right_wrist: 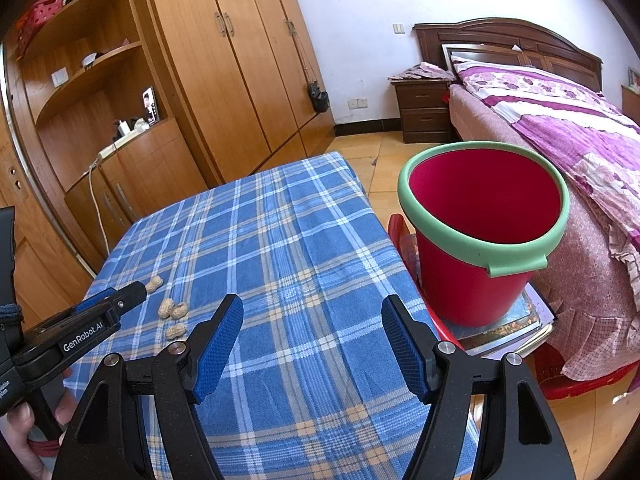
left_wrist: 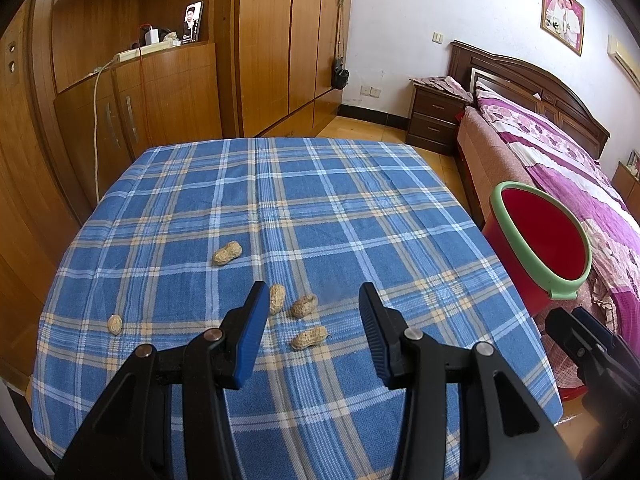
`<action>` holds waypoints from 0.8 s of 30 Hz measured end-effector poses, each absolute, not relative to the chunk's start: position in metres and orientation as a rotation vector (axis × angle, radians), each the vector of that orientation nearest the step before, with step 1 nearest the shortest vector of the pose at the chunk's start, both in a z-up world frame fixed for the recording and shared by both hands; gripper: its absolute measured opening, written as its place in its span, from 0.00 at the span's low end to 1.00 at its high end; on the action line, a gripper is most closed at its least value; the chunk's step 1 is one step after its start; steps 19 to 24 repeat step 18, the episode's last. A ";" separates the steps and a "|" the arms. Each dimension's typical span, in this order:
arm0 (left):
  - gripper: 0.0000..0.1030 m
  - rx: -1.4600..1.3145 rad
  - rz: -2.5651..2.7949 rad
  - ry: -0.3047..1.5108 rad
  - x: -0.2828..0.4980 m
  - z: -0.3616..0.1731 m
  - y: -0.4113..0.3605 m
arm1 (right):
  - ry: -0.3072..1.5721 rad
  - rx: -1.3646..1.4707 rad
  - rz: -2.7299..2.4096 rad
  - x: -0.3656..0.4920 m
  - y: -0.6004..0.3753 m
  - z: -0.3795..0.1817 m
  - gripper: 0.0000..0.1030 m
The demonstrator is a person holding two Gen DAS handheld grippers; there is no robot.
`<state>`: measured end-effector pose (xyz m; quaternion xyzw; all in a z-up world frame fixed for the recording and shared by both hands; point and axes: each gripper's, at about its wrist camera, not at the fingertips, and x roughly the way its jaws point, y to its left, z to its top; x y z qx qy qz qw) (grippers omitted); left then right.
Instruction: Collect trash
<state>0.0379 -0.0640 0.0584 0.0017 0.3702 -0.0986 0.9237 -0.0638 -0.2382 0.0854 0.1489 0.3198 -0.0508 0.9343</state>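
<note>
Several peanut shells lie on the blue plaid tablecloth (left_wrist: 320, 200): one apart (left_wrist: 227, 253), a cluster of three (left_wrist: 304, 306) and one at the left edge (left_wrist: 115, 324). My left gripper (left_wrist: 313, 292) hovers open just above the cluster, nothing between its blue pads. The red bucket (left_wrist: 516, 264) with a green rim stands off the table's right side and looks empty. My right gripper (right_wrist: 313, 304) hangs open over the cloth (right_wrist: 280, 220), left of the bucket (right_wrist: 472, 280). In the right wrist view the shells (right_wrist: 176, 331) lie beside the left gripper (right_wrist: 128, 294).
The bucket rests on a stack of books (right_wrist: 520, 328) on a red stool (right_wrist: 568, 384). A bed (right_wrist: 580, 128) runs along the right, with a nightstand (right_wrist: 424, 112) behind. Wooden wardrobes (left_wrist: 288, 40) and a low cabinet (left_wrist: 140, 100) stand beyond the table.
</note>
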 end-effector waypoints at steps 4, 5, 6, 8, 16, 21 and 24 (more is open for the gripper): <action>0.45 0.002 -0.200 0.757 0.039 0.060 -0.062 | 0.655 0.305 -0.104 -0.063 -0.238 0.086 0.71; 0.45 0.001 -0.199 0.757 0.039 0.060 -0.062 | 0.654 0.305 -0.104 -0.063 -0.238 0.086 0.71; 0.45 0.001 -0.198 0.757 0.039 0.060 -0.062 | 0.655 0.305 -0.104 -0.063 -0.238 0.086 0.71; 0.45 0.002 -0.198 0.757 0.040 0.060 -0.061 | 0.655 0.305 -0.104 -0.063 -0.238 0.086 0.71; 0.45 0.002 -0.197 0.757 0.039 0.060 -0.062 | 0.658 0.302 -0.103 -0.063 -0.235 0.086 0.71; 0.45 0.002 -0.198 0.758 0.039 0.060 -0.062 | 0.659 0.303 -0.102 -0.063 -0.235 0.086 0.71; 0.45 0.002 -0.198 0.758 0.039 0.060 -0.062 | 0.659 0.303 -0.102 -0.063 -0.235 0.086 0.71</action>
